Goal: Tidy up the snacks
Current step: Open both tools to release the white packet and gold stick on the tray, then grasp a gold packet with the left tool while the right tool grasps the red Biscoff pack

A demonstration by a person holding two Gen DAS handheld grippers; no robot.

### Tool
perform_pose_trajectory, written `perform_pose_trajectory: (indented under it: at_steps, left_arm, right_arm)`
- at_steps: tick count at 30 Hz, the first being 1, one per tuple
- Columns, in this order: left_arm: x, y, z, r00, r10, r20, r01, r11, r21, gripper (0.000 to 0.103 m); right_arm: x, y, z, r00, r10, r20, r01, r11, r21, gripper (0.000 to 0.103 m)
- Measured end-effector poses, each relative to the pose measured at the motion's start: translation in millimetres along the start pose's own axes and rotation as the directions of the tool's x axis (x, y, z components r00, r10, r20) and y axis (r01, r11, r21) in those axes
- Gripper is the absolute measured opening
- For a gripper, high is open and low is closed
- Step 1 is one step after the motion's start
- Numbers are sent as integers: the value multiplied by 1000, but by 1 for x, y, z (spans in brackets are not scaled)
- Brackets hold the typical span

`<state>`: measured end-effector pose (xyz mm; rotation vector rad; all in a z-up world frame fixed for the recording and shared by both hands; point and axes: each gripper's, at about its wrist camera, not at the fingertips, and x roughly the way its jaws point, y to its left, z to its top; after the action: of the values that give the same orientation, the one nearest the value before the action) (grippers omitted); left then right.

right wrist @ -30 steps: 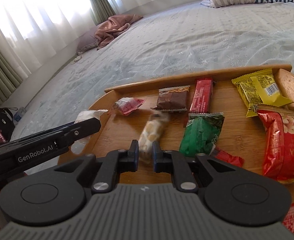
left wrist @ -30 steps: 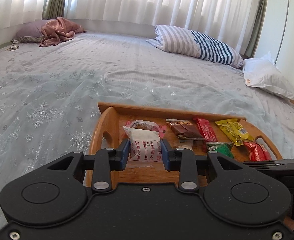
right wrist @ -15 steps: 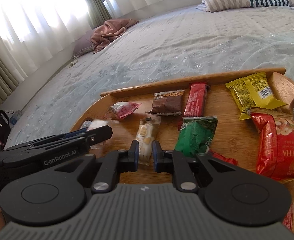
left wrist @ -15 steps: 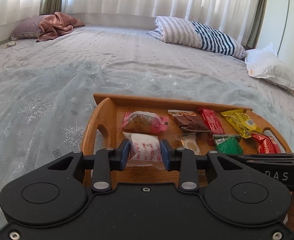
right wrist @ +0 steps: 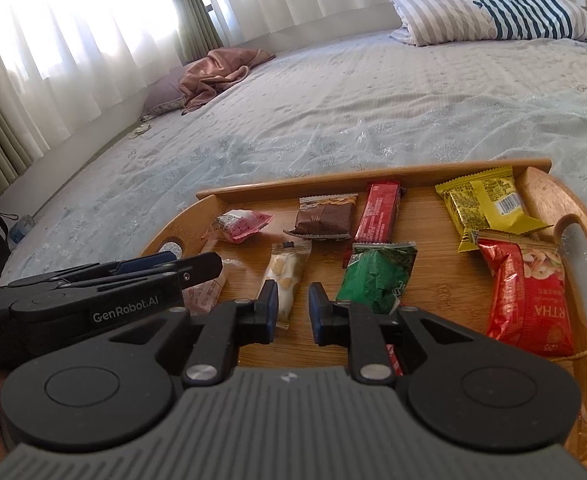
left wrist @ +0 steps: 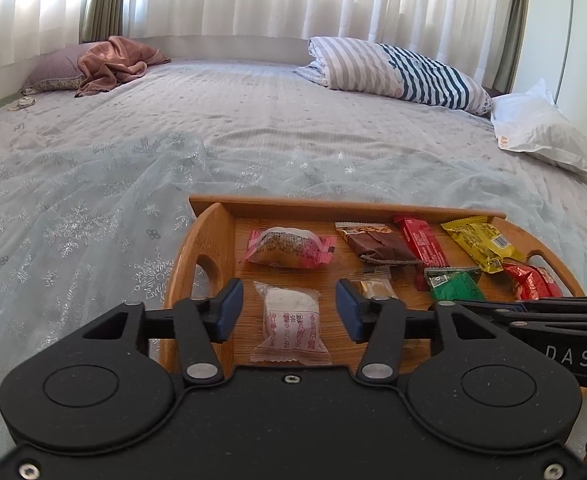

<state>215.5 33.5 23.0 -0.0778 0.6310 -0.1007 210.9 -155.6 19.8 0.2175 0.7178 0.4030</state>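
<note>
A wooden tray (left wrist: pixel 209 232) (right wrist: pixel 541 196) lies on the bed and holds several snack packs. My left gripper (left wrist: pixel 289 314) is open, its jaws on either side of a white pack with red print (left wrist: pixel 291 328) that lies flat on the tray. My right gripper (right wrist: pixel 291 310) is open; a clear pack of pale candy (right wrist: pixel 285 276) lies on the tray just beyond its left finger. Further in lie a pink pack (left wrist: pixel 289 248), a brown bar (right wrist: pixel 325 218), a red bar (right wrist: pixel 377 212), a green pack (right wrist: pixel 377 276), a yellow pack (right wrist: pixel 485 204) and a red nut bag (right wrist: pixel 529 296).
The bed's pale blue cover (left wrist: pixel 173 152) stretches beyond the tray. A striped pillow (left wrist: pixel 397 74) and a white bag (left wrist: pixel 541 132) lie at the far right, a pink cloth on a pillow (left wrist: pixel 109 62) at the far left. The left gripper's body (right wrist: pixel 93 300) sits beside my right gripper.
My left gripper opened and let go of the white pack, which now lies on the tray. My right gripper opened and let go of the candy pack and drew back slightly.
</note>
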Motion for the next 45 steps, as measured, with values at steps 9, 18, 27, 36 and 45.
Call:
perform_pose_trajectory:
  at_steps: [9, 18, 27, 36, 45]
  left_arm:
    - [-31, -6, -4, 999, -10, 35, 8, 999, 35, 77]
    - [-70, -16, -19, 999, 9, 54, -13, 996, 83, 85]
    - [-98, -10, -46, 1000, -24, 13, 24, 999, 34, 88]
    - [-111, -5, -73, 999, -34, -35, 34, 999, -5, 89]
    - [-110, -4, -88, 997, -37, -67, 36, 999, -13, 91]
  right_arm:
    - [-26, 10, -10, 997, -48, 64, 52, 997, -64, 51]
    - [-55, 20, -32, 987, -101, 123, 115, 987, -112, 66]
    - [-79, 22, -57, 977, -146, 155, 167, 977, -132, 74]
    - [-93, 38, -90, 965, -183, 189, 222, 952, -212, 82]
    - [-95, 45, -119, 966, -202, 161, 237, 940, -246, 86]
